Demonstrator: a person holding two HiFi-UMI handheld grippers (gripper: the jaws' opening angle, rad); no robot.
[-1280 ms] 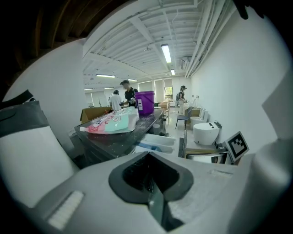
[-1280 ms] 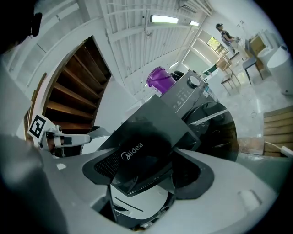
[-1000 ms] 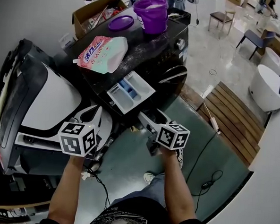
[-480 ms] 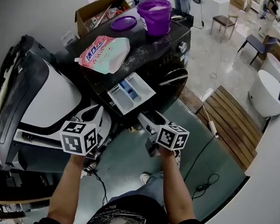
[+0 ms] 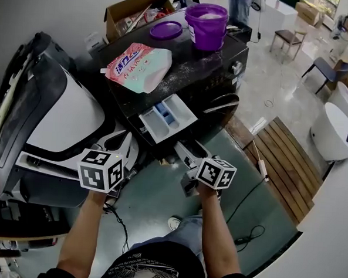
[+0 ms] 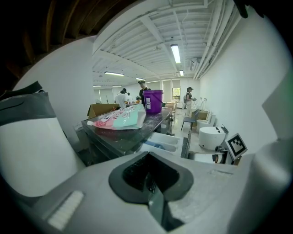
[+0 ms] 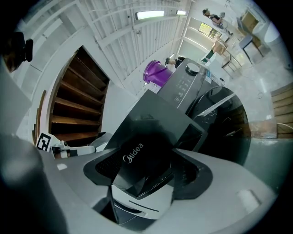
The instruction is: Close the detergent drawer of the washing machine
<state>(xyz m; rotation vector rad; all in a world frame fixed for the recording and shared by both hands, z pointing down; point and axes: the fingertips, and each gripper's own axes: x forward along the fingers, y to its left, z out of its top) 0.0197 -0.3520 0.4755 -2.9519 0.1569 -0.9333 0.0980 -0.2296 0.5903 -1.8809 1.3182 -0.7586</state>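
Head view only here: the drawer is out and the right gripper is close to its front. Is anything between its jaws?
Observer: Yes. In the right gripper view the drawer front stands between the jaws of the right gripper. They are apart and have just been closing.
Operator: Is the left gripper holding anything?
Observer: No. The left gripper has its jaws together, with nothing between them.
Operator: Is there any marking on the front?
Observer: There is a white Midea logo.
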